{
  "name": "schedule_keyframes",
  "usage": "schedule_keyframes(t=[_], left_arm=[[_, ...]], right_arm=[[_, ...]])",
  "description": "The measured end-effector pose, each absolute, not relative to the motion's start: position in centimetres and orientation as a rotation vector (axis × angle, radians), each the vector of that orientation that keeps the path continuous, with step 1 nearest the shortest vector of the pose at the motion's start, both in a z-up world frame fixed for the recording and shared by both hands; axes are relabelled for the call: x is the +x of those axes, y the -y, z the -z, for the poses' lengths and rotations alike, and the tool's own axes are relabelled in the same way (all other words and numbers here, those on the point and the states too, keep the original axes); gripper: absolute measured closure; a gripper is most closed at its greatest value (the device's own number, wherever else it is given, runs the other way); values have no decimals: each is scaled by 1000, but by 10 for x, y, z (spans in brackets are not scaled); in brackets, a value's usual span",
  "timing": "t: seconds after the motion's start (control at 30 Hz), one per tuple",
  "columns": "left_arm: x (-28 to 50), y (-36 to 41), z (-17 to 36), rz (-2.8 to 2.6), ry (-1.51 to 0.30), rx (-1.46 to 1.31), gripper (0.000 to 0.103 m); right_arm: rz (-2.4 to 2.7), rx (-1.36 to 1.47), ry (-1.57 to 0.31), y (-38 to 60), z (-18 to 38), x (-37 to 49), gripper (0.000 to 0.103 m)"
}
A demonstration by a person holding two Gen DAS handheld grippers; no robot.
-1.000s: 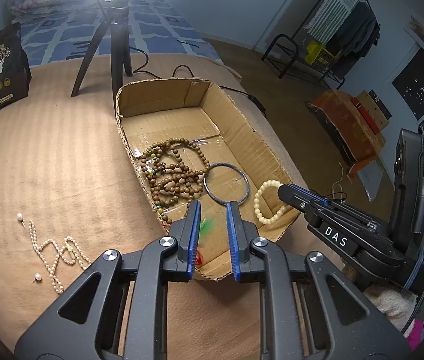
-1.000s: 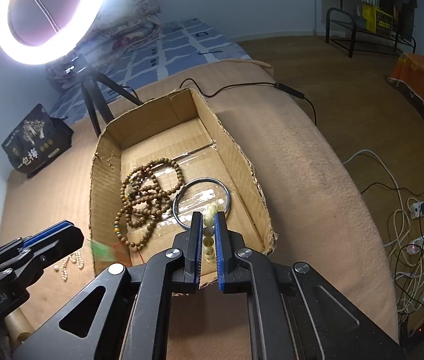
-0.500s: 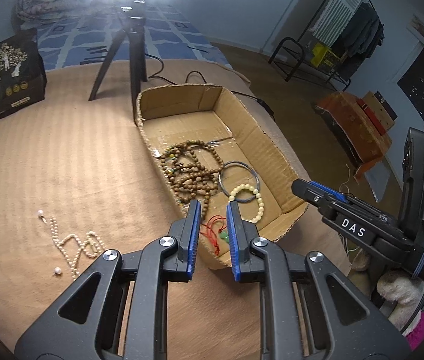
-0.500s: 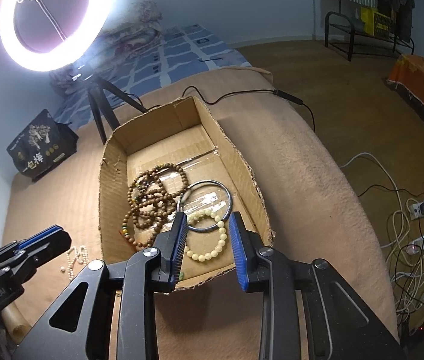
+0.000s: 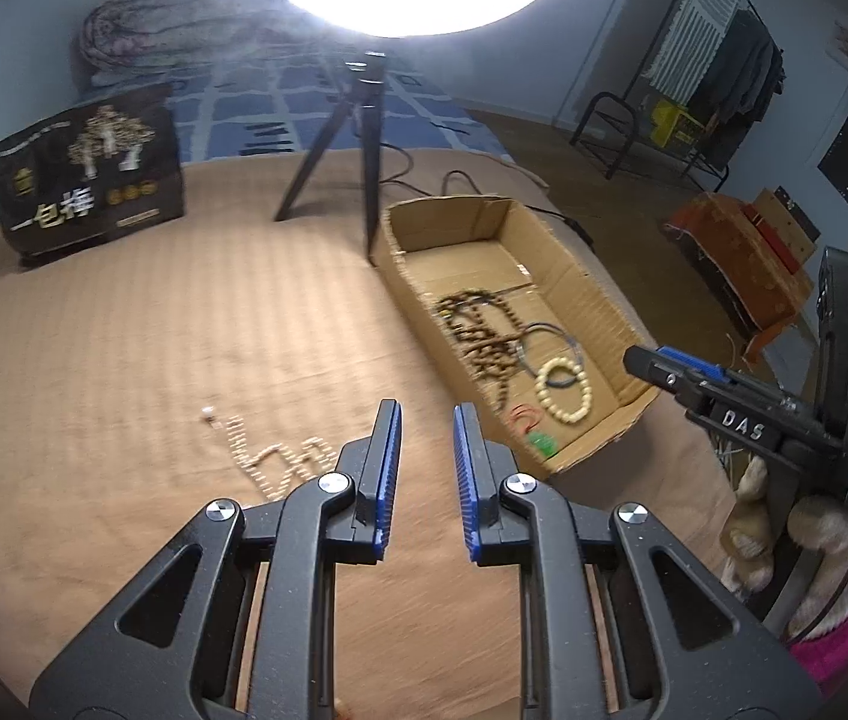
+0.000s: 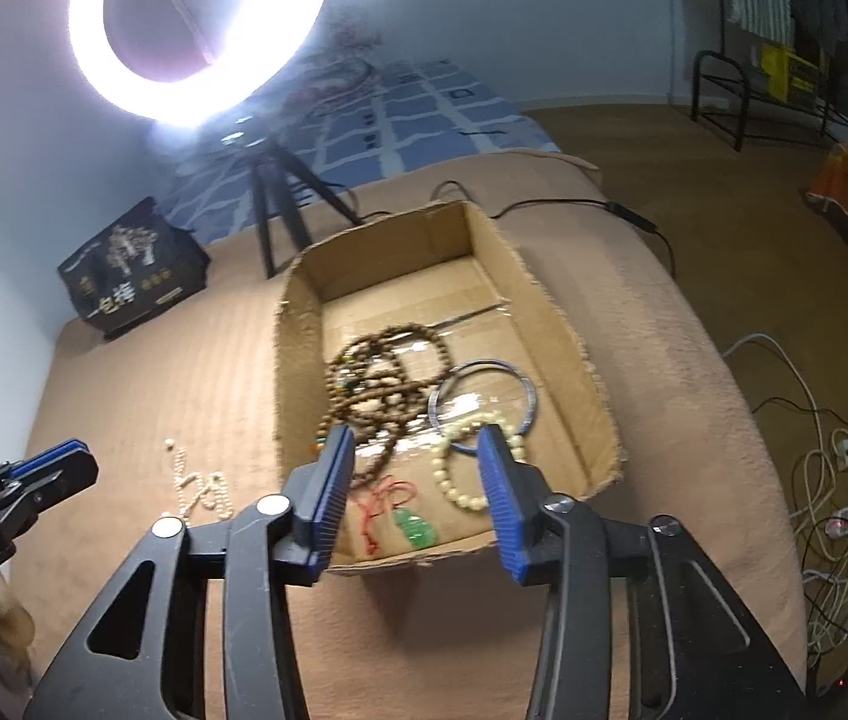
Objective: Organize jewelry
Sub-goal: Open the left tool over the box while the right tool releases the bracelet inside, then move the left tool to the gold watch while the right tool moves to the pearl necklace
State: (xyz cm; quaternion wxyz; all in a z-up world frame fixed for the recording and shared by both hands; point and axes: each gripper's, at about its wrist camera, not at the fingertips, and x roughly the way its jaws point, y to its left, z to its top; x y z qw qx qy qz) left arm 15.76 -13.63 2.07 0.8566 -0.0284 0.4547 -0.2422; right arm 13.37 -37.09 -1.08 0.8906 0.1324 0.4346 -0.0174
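Right, both tongs hang over the tan ribbed blanket (image 5: 123, 348) w/ nothing in them. The left black-and-blue gripper (image 5: 427, 420) has its jaws a little apart, empty, held above the blanket just right of the white pearl necklace (image 5: 270, 456), which lies loose on the fabric, well apart from the shallow brown cardboard box (image 6: 550, 312). The right black-and-blue gripper (image 6: 417, 444) is spread much wider, also empty, at the box's near end. Inside the box: a tangle of brown wooden bead strands (image 6: 381, 384) on the left side, a thin dark metal bangle (image 6: 484, 396) beside them, a cream bead bracelet (image 6: 472, 468) overlapping the bangle's near edge, and a green jade pendant on red cord (image 6: 414, 525) nearest the front wall. Behind the box stands a black tripod (image 5: 363, 138) w/ a glaring ring light (image 6: 195, 24); a black printed bag (image 5: 87, 174) sits far left.
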Motion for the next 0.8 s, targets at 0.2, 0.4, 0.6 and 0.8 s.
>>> schedule_keyframes(t=[0.2, 0.4, 0.6, 0.8], left_arm=[[144, 93, -11, 468, -963, -53, 73], [120, 58, 10, 453, -1006, -36, 73], [104, 34, 31, 453, -1054, -79, 73], [90, 25, 49, 467, -1098, -96, 73]], right_arm=[[-42, 234, -885, 346, 8, 134, 48], [-104, 181, -884, 316, 10, 136, 48], [-171, 175, -894, 287, 19, 139, 48], [-221, 132, -939, 256, 32, 146, 48]])
